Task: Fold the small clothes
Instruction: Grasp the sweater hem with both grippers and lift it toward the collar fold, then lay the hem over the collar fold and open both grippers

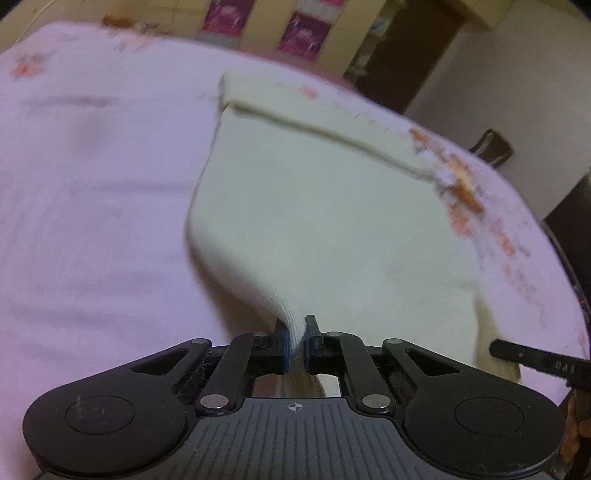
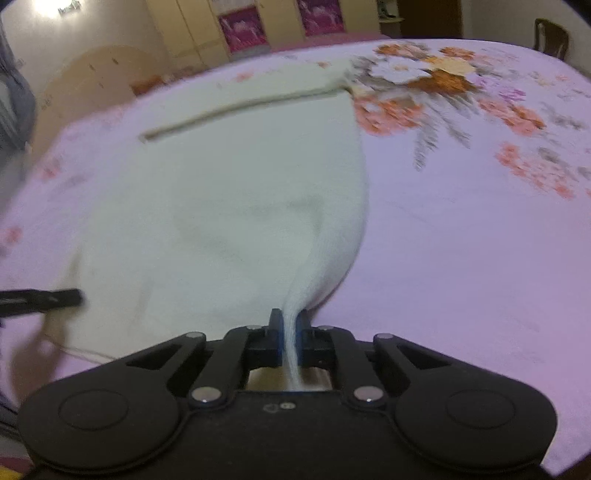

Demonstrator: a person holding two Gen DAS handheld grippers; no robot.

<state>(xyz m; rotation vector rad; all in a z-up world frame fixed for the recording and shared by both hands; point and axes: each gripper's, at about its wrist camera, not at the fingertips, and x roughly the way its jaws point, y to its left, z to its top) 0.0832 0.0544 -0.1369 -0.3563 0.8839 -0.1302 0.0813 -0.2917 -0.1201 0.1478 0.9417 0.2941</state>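
Observation:
A cream-white knitted garment (image 1: 314,206) lies spread on a pink floral bedsheet (image 1: 92,221). My left gripper (image 1: 296,341) is shut on the garment's near left corner, and the cloth bunches up between the blue pads. My right gripper (image 2: 290,339) is shut on the near right corner of the same garment (image 2: 229,192), with a thin pinch of fabric running through its jaws. A hem or folded band crosses the garment's far edge in both views. A tip of the other gripper (image 1: 532,356) shows at the right edge of the left wrist view.
The bedsheet (image 2: 461,258) carries orange and white flower prints (image 2: 417,81) at the far right. Beyond the bed stand cream cupboards with magenta panels (image 2: 242,27), a dark chair (image 2: 550,35) and a dark doorway (image 1: 410,55). A tip of the left gripper (image 2: 44,297) pokes in at left.

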